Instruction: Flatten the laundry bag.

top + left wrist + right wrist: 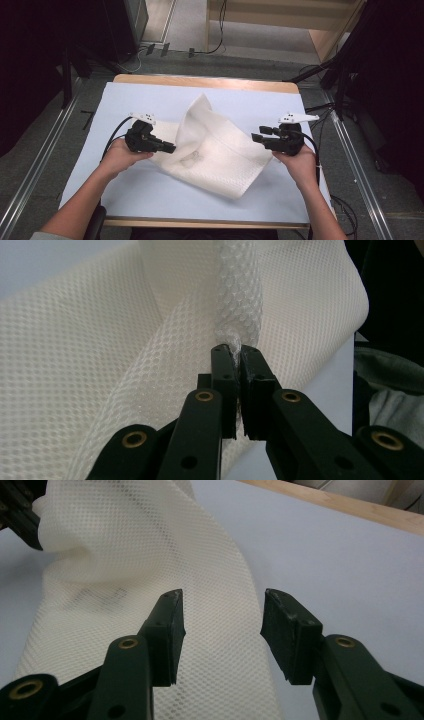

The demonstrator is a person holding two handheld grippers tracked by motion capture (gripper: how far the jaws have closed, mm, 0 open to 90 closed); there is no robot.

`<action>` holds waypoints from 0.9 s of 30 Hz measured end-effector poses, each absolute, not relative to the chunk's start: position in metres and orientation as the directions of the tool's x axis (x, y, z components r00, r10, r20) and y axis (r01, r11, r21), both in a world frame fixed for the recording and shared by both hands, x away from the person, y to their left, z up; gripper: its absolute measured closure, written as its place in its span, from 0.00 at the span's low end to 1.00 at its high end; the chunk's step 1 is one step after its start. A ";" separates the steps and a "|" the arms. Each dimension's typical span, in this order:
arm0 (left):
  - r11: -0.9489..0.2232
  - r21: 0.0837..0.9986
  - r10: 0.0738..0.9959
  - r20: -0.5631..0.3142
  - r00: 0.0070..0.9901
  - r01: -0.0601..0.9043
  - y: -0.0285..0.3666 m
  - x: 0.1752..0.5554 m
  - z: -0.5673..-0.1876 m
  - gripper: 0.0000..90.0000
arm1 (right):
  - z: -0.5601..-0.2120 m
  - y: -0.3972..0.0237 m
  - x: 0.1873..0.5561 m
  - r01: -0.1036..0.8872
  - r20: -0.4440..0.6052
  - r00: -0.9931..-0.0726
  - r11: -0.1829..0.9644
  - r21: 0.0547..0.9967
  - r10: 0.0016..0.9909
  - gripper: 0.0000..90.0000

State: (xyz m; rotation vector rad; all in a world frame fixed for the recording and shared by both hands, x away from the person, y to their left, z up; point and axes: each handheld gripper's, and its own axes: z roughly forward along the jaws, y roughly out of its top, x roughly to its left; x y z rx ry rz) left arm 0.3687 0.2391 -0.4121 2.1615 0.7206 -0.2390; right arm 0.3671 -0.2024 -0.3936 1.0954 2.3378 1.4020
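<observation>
A white mesh cloth (215, 150) lies rumpled across the middle of the pale blue table cover, with one fold standing up at the back. My left gripper (170, 147) is at the cloth's left side, shut on a pinch of the mesh (235, 320); the fabric rises from between its jaws (234, 351). My right gripper (259, 135) hovers at the cloth's right edge, open, nothing between its fingers (223, 612). In the right gripper view the cloth (150, 580) stretches away beneath and beyond the open jaws.
The blue cover (150, 192) spreads over a wooden table whose edge (205, 80) shows at the back. Metal rails run along the floor on both sides. Cables and dark stands sit behind and to the right of the table.
</observation>
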 end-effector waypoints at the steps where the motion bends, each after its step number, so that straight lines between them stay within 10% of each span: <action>1: -0.501 0.652 0.412 -0.399 0.819 0.569 0.239 0.366 -0.415 0.97 | -0.393 -0.201 0.368 0.487 0.189 -0.708 0.278 0.828 0.680 0.58; 27: -0.488 0.631 0.477 -0.386 0.790 0.603 0.271 0.349 -0.438 0.95 | -0.426 -0.132 0.442 0.491 0.184 -0.772 0.386 0.781 0.608 0.49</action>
